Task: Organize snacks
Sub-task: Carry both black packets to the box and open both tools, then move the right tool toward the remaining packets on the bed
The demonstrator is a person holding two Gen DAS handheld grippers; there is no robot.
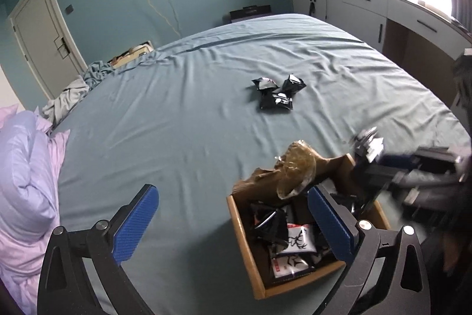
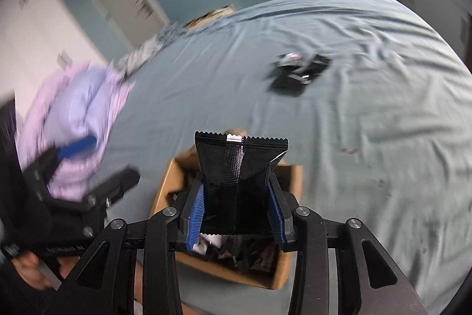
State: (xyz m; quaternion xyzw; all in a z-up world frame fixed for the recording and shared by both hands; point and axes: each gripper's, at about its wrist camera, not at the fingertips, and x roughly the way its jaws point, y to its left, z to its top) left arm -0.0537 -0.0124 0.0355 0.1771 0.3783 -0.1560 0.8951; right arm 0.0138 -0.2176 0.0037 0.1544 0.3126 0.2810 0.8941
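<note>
A cardboard box (image 1: 242,238) with several black and white snack packets stands on the blue bed; it also shows in the right wrist view (image 2: 165,182). My right gripper (image 2: 237,188) is shut on a black snack packet (image 2: 239,167) and holds it above the box. It appears blurred at the right in the left wrist view (image 1: 368,146). My left gripper (image 1: 233,214) is open and empty, its right finger over the box. Three black packets (image 1: 275,93) lie in the middle of the bed, also in the right wrist view (image 2: 298,73).
A lilac pillow (image 1: 23,173) and crumpled bedding lie at the bed's left side. White cabinets (image 1: 368,8) and a window stand beyond the right side. A door (image 1: 44,37) is in the far wall.
</note>
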